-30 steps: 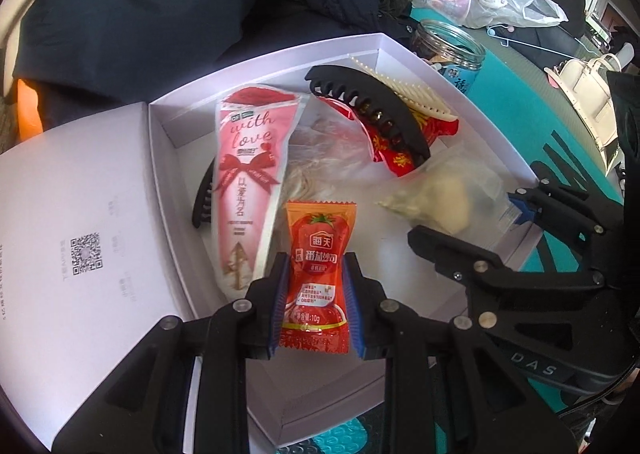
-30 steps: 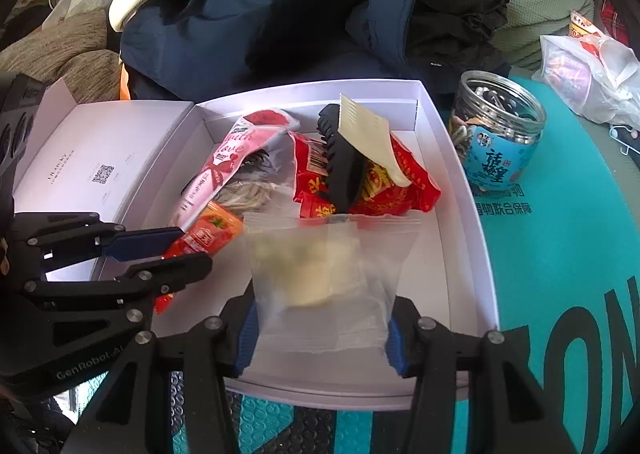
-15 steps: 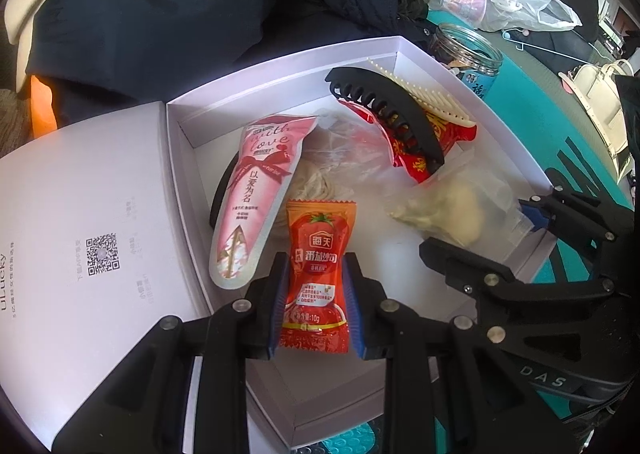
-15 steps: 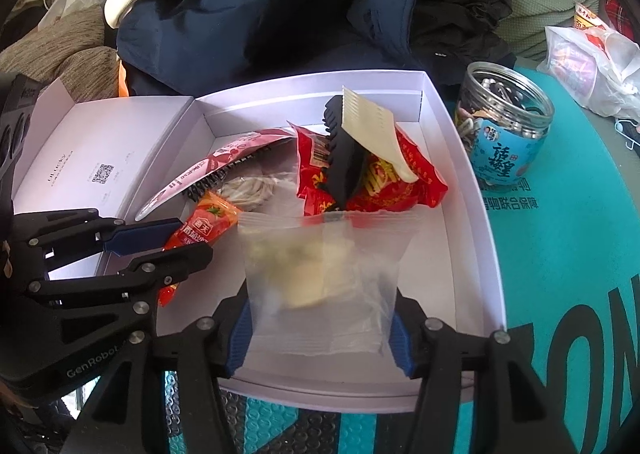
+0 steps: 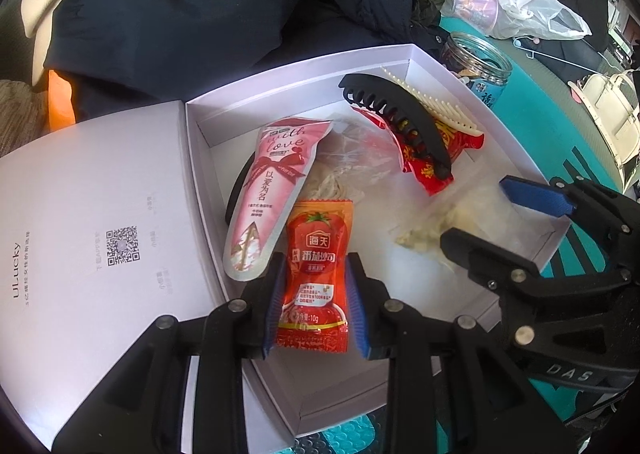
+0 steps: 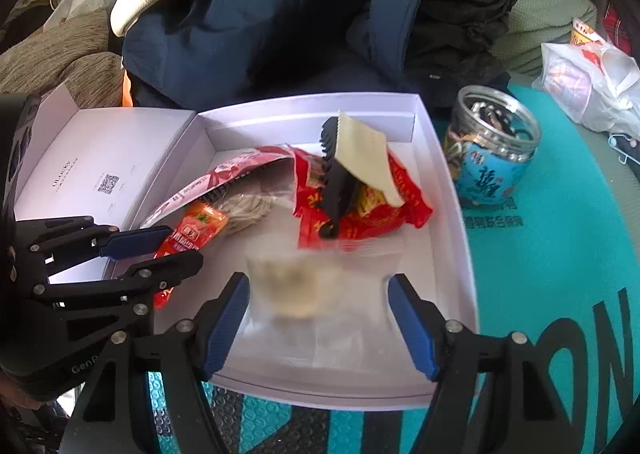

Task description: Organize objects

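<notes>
White box sits open on the teal mat, its flap folded out to your left with "ULucky" and a QR code printed on it. Just right of the flap, inside the box, lies a pink pouch reading "with love". Your left gripper is clamped on a red tomato ketchup sachet marked "10g", held over the near edge of the box. Further right, a black hair claw and a cream comb rest on a red snack wrapper. Your right gripper stands wide, its blue pads either side of a clear zip bag of pale contents on the box floor; contact is too blurred to judge. Beyond the box's right wall stands a blue-labelled jar.
</notes>
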